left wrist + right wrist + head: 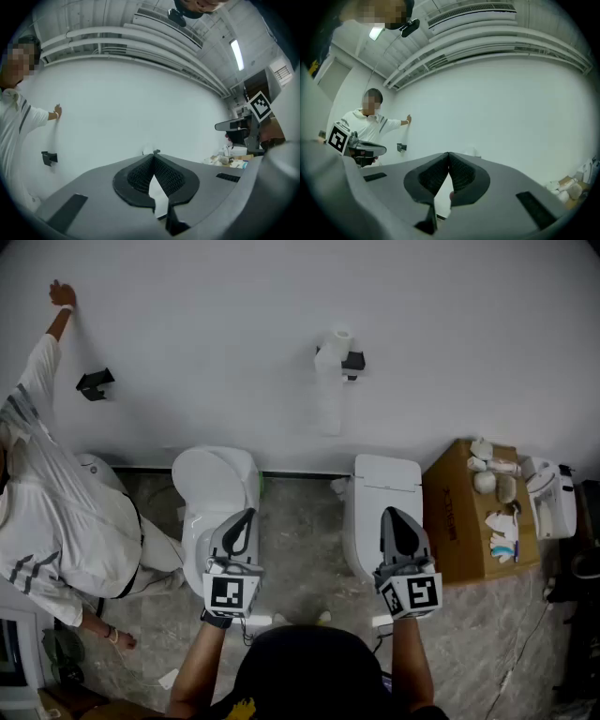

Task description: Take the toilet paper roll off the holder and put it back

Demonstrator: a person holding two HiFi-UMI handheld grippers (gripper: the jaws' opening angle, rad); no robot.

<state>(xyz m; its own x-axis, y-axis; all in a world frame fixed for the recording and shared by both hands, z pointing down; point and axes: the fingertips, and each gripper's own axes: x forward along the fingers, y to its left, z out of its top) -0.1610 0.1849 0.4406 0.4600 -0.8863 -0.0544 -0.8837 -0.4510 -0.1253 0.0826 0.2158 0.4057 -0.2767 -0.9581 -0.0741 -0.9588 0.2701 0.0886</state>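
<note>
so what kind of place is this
Probably a mock bathroom set up for testing. A left toilet and a right toilet stand by a bare wall, with a toilet paper roll on a wall holder and a cardboard box alongside.

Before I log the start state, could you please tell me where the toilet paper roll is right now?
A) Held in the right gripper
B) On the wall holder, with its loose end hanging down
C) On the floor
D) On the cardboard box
B: the toilet paper roll sits on the wall holder, its loose end hanging down.
</note>
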